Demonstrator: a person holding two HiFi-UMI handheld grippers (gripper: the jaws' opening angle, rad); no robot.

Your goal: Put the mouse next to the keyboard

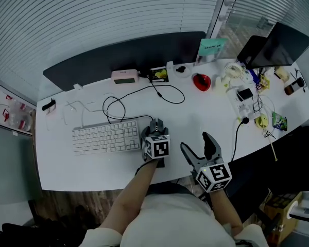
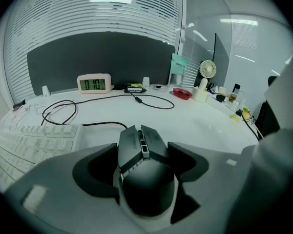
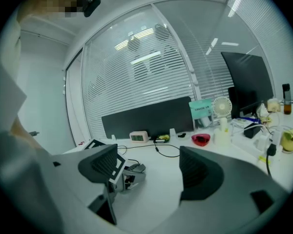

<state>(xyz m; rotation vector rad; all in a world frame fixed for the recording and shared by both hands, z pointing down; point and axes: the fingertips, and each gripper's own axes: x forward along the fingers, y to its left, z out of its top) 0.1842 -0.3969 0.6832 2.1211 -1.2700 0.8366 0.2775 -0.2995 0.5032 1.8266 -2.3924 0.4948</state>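
Note:
The dark grey mouse [image 1: 157, 123] lies just right of the white keyboard [image 1: 107, 137], its black cable running off toward the back of the white desk [image 1: 195, 117]. My left gripper [image 1: 157, 130] is shut on the mouse. In the left gripper view the mouse [image 2: 141, 140] fills the gap and both pads press its flanks, with the keyboard [image 2: 24, 140] close on the left. My right gripper [image 1: 194, 141] hovers open over the desk's front edge, right of the mouse, nothing between its fingers. The right gripper view shows my right gripper [image 3: 149, 167] with the mouse [image 3: 135, 168] off to its left.
A pink clock [image 1: 125, 76], a red dish [image 1: 201, 81], a small white fan [image 1: 233, 71] and a dark monitor [image 1: 275, 45] stand along the back and right. Looped cable [image 1: 144, 94] lies behind the keyboard. A dark partition [image 1: 118, 55] backs the desk.

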